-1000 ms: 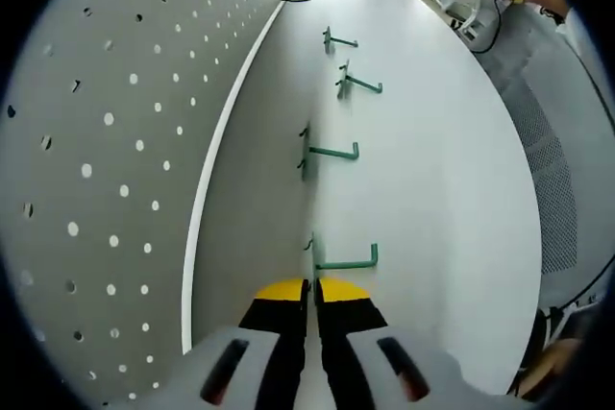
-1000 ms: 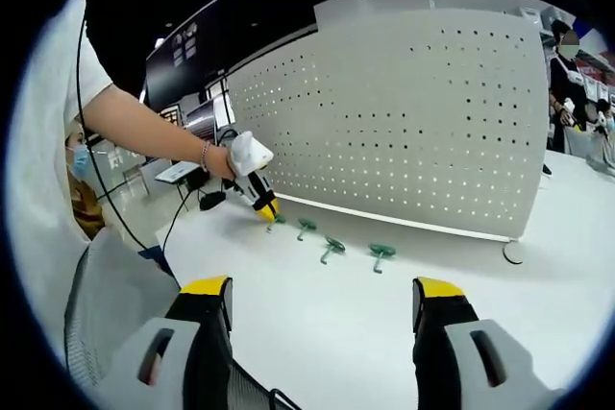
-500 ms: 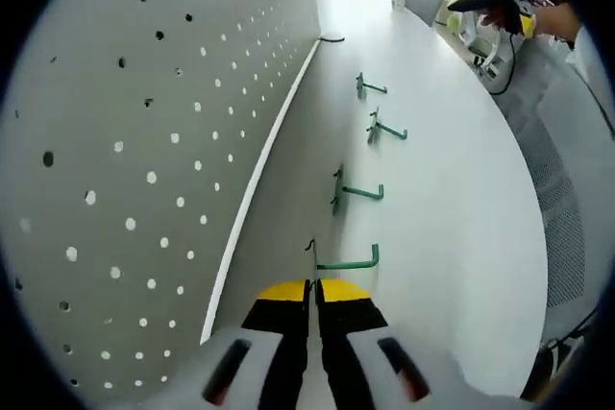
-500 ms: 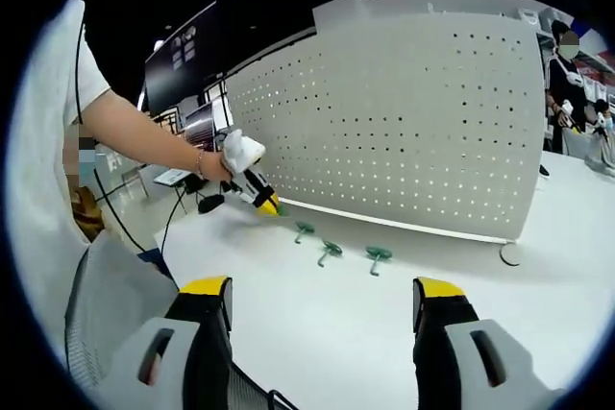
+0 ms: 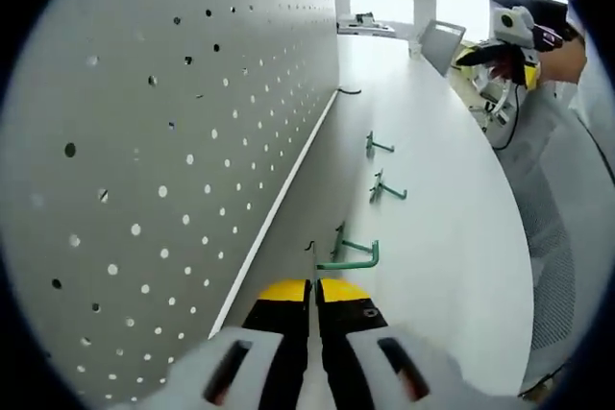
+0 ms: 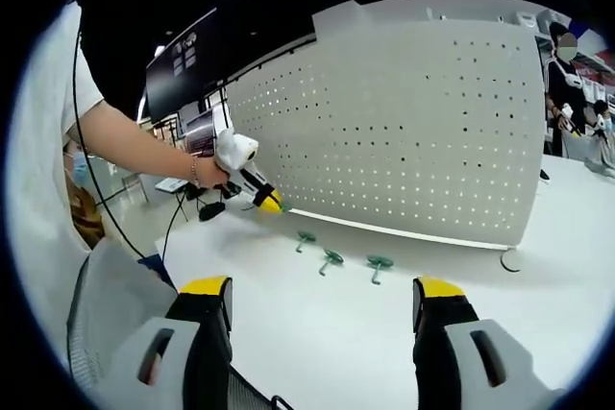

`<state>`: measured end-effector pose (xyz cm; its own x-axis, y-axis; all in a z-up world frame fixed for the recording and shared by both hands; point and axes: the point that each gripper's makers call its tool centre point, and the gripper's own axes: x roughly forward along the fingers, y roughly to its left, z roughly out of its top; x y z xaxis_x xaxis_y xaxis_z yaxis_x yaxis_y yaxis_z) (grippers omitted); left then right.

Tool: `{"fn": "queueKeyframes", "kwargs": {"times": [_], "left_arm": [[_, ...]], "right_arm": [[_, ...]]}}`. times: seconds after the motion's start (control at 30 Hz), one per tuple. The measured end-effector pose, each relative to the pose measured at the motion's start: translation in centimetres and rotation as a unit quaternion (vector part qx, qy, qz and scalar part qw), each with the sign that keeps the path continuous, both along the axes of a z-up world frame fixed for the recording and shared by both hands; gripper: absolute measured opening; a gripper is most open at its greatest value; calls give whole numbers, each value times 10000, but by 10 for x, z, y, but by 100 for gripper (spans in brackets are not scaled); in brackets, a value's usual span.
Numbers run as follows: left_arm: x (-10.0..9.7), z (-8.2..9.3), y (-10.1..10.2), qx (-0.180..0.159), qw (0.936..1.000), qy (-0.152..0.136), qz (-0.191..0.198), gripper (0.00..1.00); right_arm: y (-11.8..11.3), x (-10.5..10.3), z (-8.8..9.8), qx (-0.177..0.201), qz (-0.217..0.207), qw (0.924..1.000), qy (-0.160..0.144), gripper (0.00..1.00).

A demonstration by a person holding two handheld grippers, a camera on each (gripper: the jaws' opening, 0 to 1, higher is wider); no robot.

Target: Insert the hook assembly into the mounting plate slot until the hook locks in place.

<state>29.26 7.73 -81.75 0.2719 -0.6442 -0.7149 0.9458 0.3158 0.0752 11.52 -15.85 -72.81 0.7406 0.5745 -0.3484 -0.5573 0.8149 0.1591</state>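
My left gripper is shut on a green hook, whose stem sticks out sideways just past the yellow tips. It is held above the white table, close beside the grey pegboard. Three more green hooks lie in a row on the table; the nearest of these hooks lies just beyond the held one. In the right gripper view, the left gripper hangs in a hand at the pegboard's left end, above the hooks. My right gripper is open, far back from them.
A black cable loop lies at the pegboard's foot on the right. A mesh chair back stands at the table's near left edge. A dark screen hangs behind, and other people stand at the far right.
My left gripper has risen off the table with the green hook in it and moved along the pegboard. The other hooks stay put. The right gripper has barely moved.
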Motion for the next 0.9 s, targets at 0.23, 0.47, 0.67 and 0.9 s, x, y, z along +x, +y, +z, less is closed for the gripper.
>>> {"fn": "queueKeyframes", "kwargs": {"times": [0.23, 0.47, 0.67, 0.9], "left_arm": [[-7, 11, -8, -212, 9998, -71, 10, 2], [-15, 27, -17, -495, 9985, -187, 106, 2], [-18, 37, -22, -806, 9956, -277, 378, 2], [-23, 56, -27, -1140, 9911, -402, 553, 2]], "right_arm": [[0, 1, 2, 53, -5, 10000, -54, 74], [1, 1, 4, 119, -20, 9999, -100, 73], [2, 1, 6, 150, -7, 9998, -148, 73], [5, 2, 13, 201, 27, 9995, -228, 73]]}}
